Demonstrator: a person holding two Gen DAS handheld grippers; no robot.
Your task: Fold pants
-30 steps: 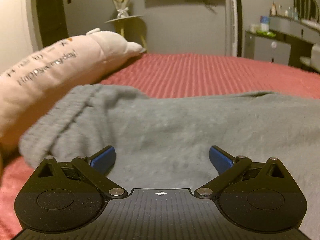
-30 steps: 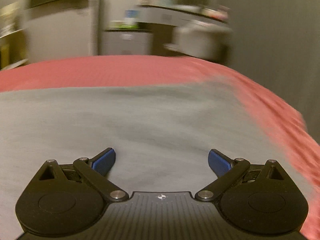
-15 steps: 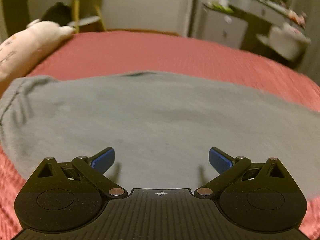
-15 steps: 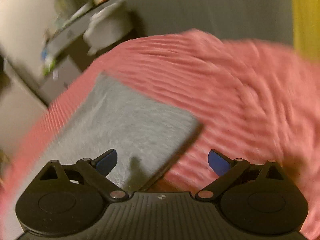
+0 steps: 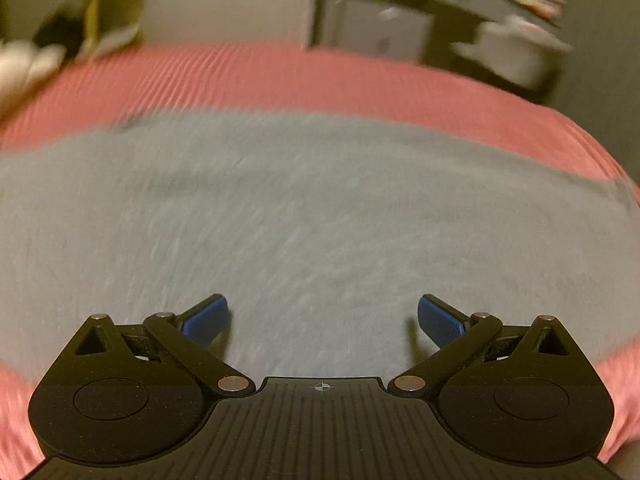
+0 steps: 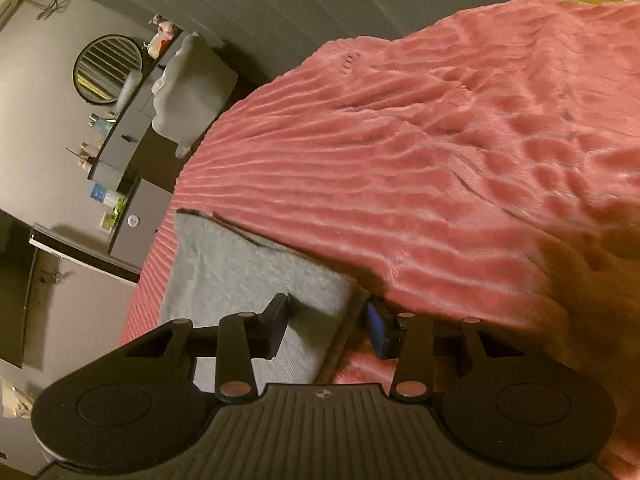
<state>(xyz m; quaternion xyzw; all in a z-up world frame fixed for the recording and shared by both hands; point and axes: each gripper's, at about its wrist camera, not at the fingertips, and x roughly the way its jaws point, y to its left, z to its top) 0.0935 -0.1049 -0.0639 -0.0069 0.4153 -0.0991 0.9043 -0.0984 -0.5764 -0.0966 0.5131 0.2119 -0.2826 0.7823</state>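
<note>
Grey pants (image 5: pixel 304 216) lie flat on a pink ribbed bedspread (image 5: pixel 280 76), filling most of the blurred left wrist view. My left gripper (image 5: pixel 322 316) hovers over them, jaws wide open and empty. In the right wrist view the camera is rolled sideways; the pants' end (image 6: pixel 240 264) lies on the bedspread (image 6: pixel 440 140). My right gripper (image 6: pixel 328 328) straddles the corner edge of the pants, its jaws partly closed with cloth between them, one finger above and one at the edge.
A dresser with a round mirror (image 6: pixel 108 68), bottles and a grey chair (image 6: pixel 192 88) stand beyond the bed. A white cabinet (image 5: pixel 384 36) and a pale plush toy (image 5: pixel 24 68) show at the far side.
My right gripper has rolled sideways, moved onto the pants' corner and narrowed its jaws around the edge. My left gripper has swung right over the pants, still open.
</note>
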